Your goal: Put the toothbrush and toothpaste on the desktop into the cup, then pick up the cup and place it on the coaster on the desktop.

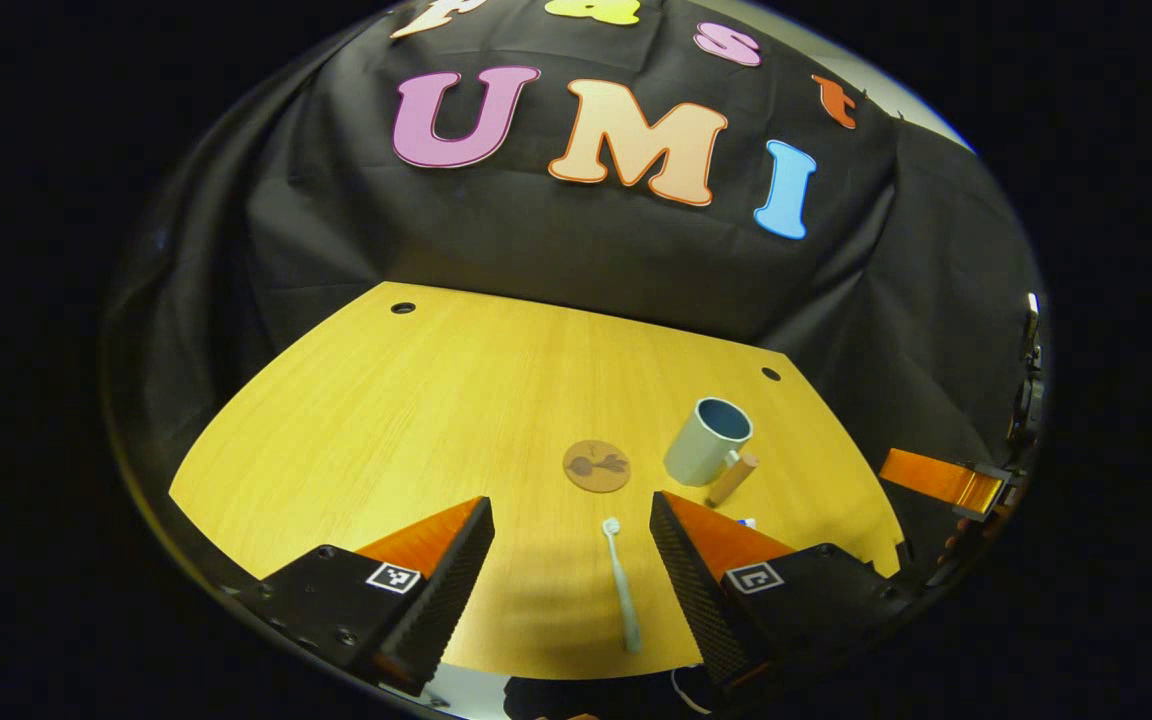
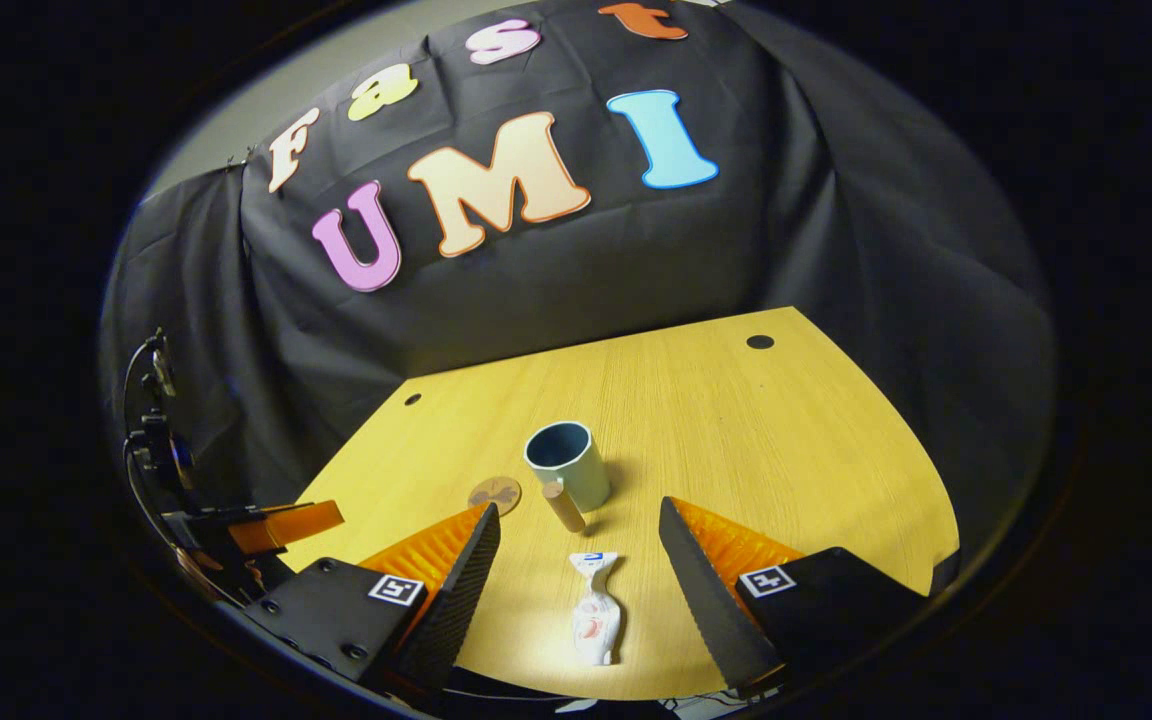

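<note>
A: On the yellow wooden desktop (image 1: 416, 420), near its front edge: toothbrush (image 1: 622, 585), lying flat, head pointing away, right between the spread fingers of the left gripper (image 1: 572, 545). Untouched by either finger.

B: And in the right gripper view?

A: Same sort of picture. Toothpaste (image 2: 594, 610), a crumpled white tube, flat on the desktop (image 2: 786, 440) between the fingers of the right gripper (image 2: 580, 555). Jaws wide apart, nothing clamped, no contact with the tube.

B: Cup?

A: Upright, pale grey outside with a blue inside, toward the middle of the desktop (image 2: 566, 465); empty as far as visible. In the left gripper view, off to the right beyond the finger (image 1: 708, 440).

B: Leaning against it?

A: A short wooden handle or peg (image 2: 564, 505), touching the cup's near side. Hard to tell whether part of the cup.

B: Coaster?

A: Round, brown, with a dark figure on it, flat on the desktop just left of the cup (image 1: 596, 466). Bare, apart from the cup. Seen small past the left finger in the right gripper view (image 2: 494, 493).
</note>
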